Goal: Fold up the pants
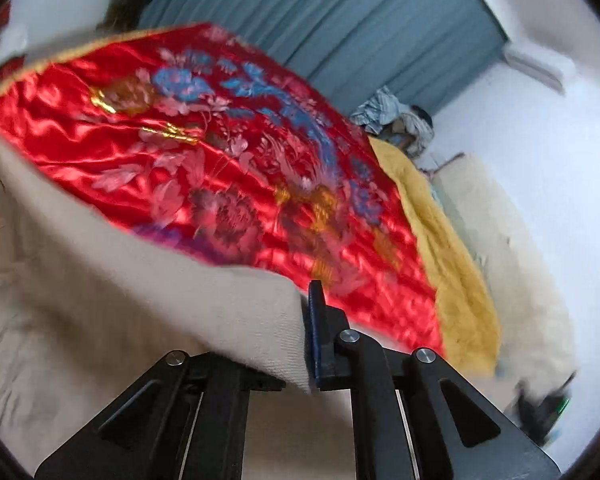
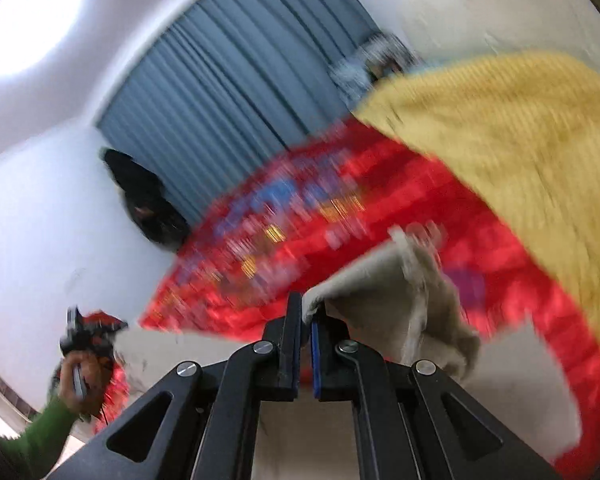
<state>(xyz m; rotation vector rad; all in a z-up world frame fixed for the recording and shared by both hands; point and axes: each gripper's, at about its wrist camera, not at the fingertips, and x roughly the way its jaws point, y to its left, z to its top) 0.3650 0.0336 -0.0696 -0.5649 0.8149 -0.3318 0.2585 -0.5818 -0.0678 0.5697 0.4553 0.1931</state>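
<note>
The beige pants (image 1: 140, 300) hang lifted above the bed, stretched between both grippers. In the left wrist view my left gripper (image 1: 306, 320) is shut on a folded edge of the pants; the cloth drapes over and hides its left finger. In the right wrist view my right gripper (image 2: 306, 320) is shut on another edge of the pants (image 2: 380, 288), which bunch up to the right of the fingers. The left gripper (image 2: 78, 330) also shows at the lower left of that view, held by a hand with a green sleeve (image 2: 40, 432), the cloth running to it.
Below lies a bed with a red satin floral cover (image 1: 220, 140) and a yellow blanket (image 1: 452, 248) along one side. Blue-grey curtains (image 1: 340, 20) hang behind. A crumpled pile of clothes (image 1: 396, 116) sits at the bed's far corner, near white walls.
</note>
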